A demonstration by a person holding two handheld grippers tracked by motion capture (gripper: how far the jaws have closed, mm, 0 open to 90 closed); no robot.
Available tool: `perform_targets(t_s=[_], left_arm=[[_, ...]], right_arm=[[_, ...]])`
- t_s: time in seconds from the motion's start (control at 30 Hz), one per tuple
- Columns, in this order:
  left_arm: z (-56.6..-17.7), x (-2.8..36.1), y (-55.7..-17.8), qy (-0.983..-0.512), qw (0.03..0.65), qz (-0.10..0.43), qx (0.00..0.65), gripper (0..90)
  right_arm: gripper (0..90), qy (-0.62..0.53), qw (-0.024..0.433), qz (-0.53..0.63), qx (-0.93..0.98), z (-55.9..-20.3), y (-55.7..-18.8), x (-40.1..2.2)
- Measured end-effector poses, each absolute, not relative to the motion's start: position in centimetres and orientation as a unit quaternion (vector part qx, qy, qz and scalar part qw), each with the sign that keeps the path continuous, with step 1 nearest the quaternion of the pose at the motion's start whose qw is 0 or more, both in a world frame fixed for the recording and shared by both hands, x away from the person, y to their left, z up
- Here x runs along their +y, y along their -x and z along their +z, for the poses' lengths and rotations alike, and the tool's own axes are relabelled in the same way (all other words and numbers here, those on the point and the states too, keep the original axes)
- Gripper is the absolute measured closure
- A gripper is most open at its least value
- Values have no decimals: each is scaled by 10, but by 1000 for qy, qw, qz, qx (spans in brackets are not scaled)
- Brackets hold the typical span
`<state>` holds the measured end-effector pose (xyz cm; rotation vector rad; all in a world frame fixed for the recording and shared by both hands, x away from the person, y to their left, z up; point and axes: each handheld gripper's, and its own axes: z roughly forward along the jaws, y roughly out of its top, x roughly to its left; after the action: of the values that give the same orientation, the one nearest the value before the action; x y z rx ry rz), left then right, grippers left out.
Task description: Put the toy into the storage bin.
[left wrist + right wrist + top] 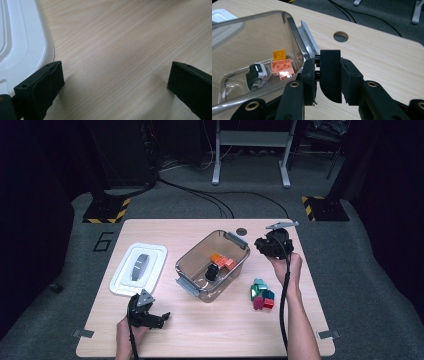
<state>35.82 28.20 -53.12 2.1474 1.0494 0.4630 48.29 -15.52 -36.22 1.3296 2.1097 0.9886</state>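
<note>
A light wooden table (210,330) holds a clear plastic container (212,264) at its centre with orange bricks (282,67) and a small black-and-white toy car (256,76) inside, a white lid (138,268) to its left, and a cluster of teal and red bricks (262,294) to its right. The right gripper (328,80), held above the table just beside the container's right rim, is clamped on a black curved brick (330,75). The left gripper (115,82) rests near the lid with jaws spread wide, nothing between them.
</note>
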Motion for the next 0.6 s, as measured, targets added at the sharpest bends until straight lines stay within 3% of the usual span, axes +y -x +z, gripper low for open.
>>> perform_targets(t_s=[0.27, 0.6], left_arm=[[-531, 282, -358, -827, 346, 179, 404, 5], [-531, 282, -358, -827, 346, 179, 405, 6]], right_arm=[[669, -443, 215, 378, 784, -347, -485, -127], [668, -425, 178, 375, 804, -364, -490, -102]])
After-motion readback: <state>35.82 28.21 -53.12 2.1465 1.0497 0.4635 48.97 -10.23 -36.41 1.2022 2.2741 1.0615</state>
